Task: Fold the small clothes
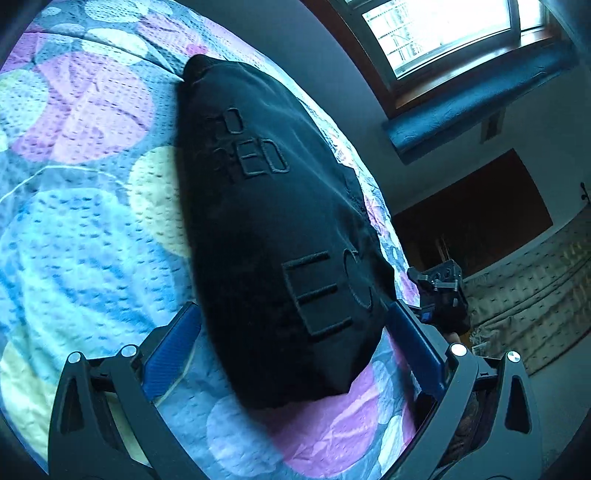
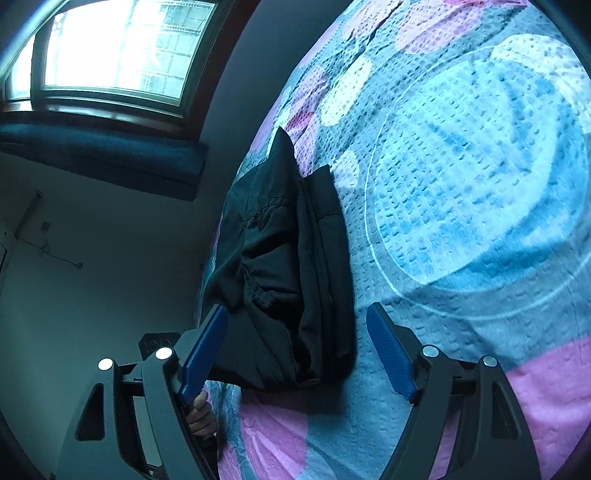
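My left fingers [image 1: 293, 345] stand wide apart, blue pads splayed to either side of the near end of the black garment [image 1: 280, 229]. Neither pad presses on it; the cloth lies between them, loose.

The garment rests on the bed [image 1: 85, 206], folded into a long, narrow bundle that runs away from me toward the far edge. Raised lettering shows on its upper face (dark on dark, so I can only make out a few letters). Its near end sits on a pink patch of the bedspread, which is quilted, with blue, pink and pale yellow circles.

My right fingers [image 2: 295, 349] are spread open too. From that side I see the garment [image 2: 291, 258] edge-on, layers stacked with seams and a hem showing. Its near corner lies against the tip of the left pad, while the right pad stands clear of the cloth, over the bedspread [image 2: 461, 192]. I hold nothing there.

In the left view, the right gripper's body [image 1: 441, 291] shows just past the right-hand side of the garment. Beyond the bed's edge there is a window [image 1: 443, 33] with a dark blue ledge under it, and a plain wall. A bit of hand [image 2: 201, 413] shows under my right tool.
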Action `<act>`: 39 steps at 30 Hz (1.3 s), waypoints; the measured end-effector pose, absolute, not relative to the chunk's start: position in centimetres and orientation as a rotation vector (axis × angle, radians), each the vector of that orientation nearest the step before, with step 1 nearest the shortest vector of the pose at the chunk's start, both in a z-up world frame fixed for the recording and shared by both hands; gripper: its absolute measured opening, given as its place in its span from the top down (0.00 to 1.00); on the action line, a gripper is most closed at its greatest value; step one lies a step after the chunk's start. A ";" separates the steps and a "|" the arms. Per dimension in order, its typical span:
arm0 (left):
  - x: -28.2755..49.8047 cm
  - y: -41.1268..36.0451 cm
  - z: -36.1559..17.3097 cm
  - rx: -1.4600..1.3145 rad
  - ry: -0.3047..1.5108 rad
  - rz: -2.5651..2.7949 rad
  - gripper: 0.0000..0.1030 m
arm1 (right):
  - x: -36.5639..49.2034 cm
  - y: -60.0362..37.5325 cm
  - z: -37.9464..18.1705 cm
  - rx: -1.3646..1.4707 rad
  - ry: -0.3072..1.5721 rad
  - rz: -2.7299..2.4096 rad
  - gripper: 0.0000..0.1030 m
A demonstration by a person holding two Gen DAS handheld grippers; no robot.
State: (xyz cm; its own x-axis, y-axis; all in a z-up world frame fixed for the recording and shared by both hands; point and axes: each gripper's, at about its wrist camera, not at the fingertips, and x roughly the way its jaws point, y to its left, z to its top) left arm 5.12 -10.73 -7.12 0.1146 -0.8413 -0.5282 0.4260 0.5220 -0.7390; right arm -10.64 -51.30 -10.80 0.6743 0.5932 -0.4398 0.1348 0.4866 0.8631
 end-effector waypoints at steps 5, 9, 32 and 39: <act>5.4 -12.9 -8.2 -0.397 1.130 -0.964 0.03 | -8.2 -49.1 -10.7 0.956 0.874 0.354 0.24; 5.2 -13.3 -8.2 -0.359 1.111 -0.936 0.21 | -7.5 -46.8 -10.5 0.835 0.905 0.373 0.27; 4.7 -11.5 -7.8 -0.384 1.068 -0.933 0.18 | -9.2 -46.3 -11.6 0.903 0.864 0.478 0.47; 7.0 -10.6 -6.6 -0.398 1.022 -0.944 0.10 | -8.6 -49.4 -9.9 0.897 0.823 0.399 0.25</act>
State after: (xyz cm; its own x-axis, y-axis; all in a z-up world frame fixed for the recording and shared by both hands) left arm 6.96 -10.59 -6.60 0.1898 -0.8177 -0.5434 0.4770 0.5606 -0.6769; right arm -8.63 -49.43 -9.93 0.6358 0.6199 -0.4598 0.0231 0.5802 0.8141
